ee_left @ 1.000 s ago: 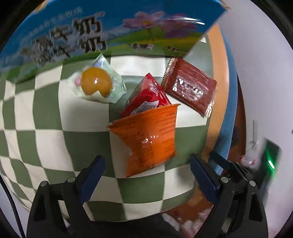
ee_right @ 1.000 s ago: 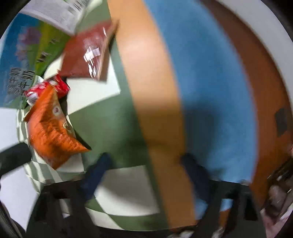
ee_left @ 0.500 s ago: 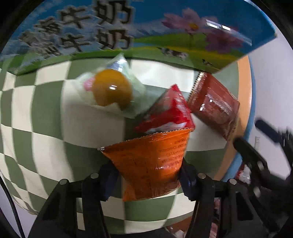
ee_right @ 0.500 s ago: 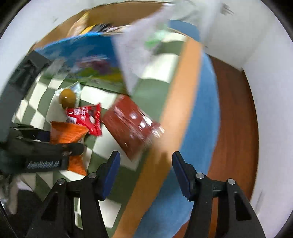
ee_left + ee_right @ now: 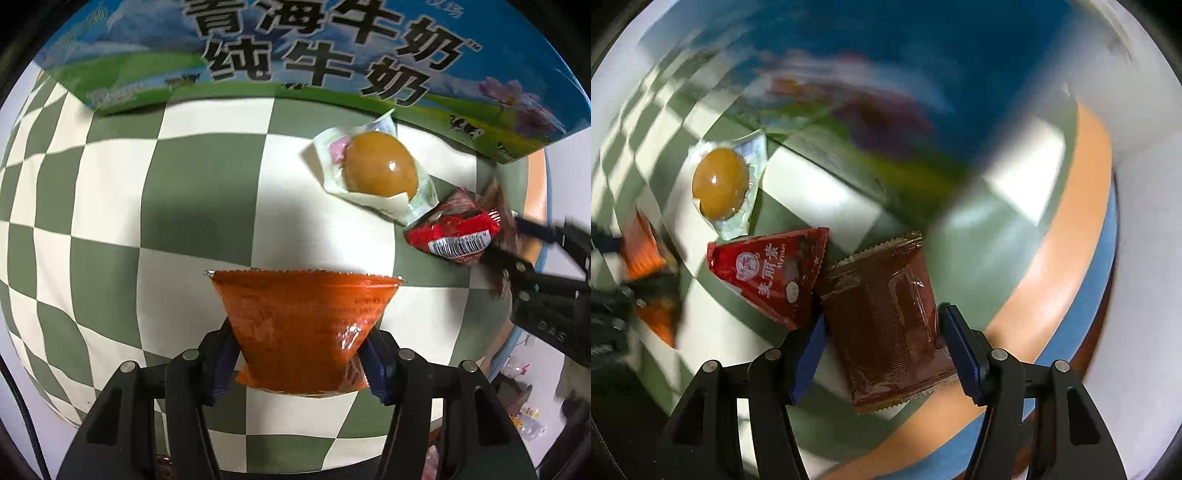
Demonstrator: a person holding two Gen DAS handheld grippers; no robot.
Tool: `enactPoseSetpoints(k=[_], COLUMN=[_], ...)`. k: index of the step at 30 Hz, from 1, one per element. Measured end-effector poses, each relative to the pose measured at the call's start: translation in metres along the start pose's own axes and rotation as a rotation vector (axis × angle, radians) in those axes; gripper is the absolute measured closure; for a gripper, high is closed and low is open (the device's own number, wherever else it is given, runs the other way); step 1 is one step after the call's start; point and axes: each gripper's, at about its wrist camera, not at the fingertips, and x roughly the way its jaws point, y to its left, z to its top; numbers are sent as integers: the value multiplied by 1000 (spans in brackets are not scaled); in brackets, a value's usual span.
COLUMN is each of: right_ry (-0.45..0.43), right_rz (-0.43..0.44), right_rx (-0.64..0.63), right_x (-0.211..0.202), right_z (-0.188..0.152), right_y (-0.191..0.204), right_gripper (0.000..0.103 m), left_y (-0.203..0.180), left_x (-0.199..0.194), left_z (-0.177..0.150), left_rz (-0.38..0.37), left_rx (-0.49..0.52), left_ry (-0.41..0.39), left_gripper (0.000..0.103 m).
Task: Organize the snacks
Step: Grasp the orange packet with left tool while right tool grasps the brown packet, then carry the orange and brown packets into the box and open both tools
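Observation:
My left gripper [image 5: 301, 363] is shut on an orange snack bag [image 5: 303, 325], held over the green-and-white checked cloth [image 5: 147, 184]. A packaged brown egg [image 5: 380, 166] and a red triangular packet [image 5: 454, 236] lie to its right. In the right wrist view my right gripper [image 5: 882, 350] is open, its blue pads on either side of a dark brown packet [image 5: 886, 314] that lies on the cloth by the table's edge. The red packet [image 5: 772, 273] and the egg [image 5: 720, 182] lie to its left.
A large blue-and-green milk carton box [image 5: 314, 55] stands behind the snacks. The table's orange rim [image 5: 1063, 258] with a blue edge curves at the right, with brown floor beyond it. The right gripper shows at the right edge of the left wrist view [image 5: 543, 284].
My left gripper closed on the orange bag and moved it left, away from the other snacks. My right gripper swung in and came down around the brown packet.

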Motion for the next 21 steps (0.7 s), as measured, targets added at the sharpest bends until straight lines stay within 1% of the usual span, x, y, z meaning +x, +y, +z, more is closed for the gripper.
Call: enactPoseSetpoints(k=[1,4,5,6,7,9,11,12,13,14,15,16,17,18,19,21], right_ry=[17,65,74,81,79,54,48,52,57,62,66,63,56,45,45,57], right_rz=[39,193,253,321,343,329,274,262,252,233,197,176,140,114,101,115], right_rx=[71,279,360,450,489,487,456,442,426,404,378,368,356,360,370,399], right_x=[1,2,2,1,-2,-9,-13,-13,-11,-7,-3,1,1,-2,-4,-9], right_z=[-5,-23,-28,-34,-39,-42,-39,-35,-33,-37,-34,-35,-36,-48,-52,-63], right_y=[-7,-24,-32,-41,-47,-50,-49,-48,-45,-40,-36,-27,-23,-19,-16,-11], right_gripper=[38,38,38,38,38,37,33,32,32,32,32,32,33,37,43,44], left_y=[-1,1,1,4,5,8,11,10,10,12,11,8,9,10,12,20], left_x=[2,8,9,13,17,20,24,25,26,27,25,22,19,16,14,10], left_z=[0,-2,-2,-10,-14,-15,-13,-14,-11,4,3,8,6,6,5,5], left_rz=[-3,-10,-13,-17,-20,-27,-30,-28,-25,-21,-13,-5,7,15,19,13], left_rx=[-2,-1,2,4,8,8,8,12,18,28,45,53,62,69,71,62], left_ry=[0,5,10,12,14,19,27,28,25,17,8,-1,-12,-17,-19,-20], left_gripper=[47,47,47,47,47,47,47,47,47,47,47,48,50,51,53,53])
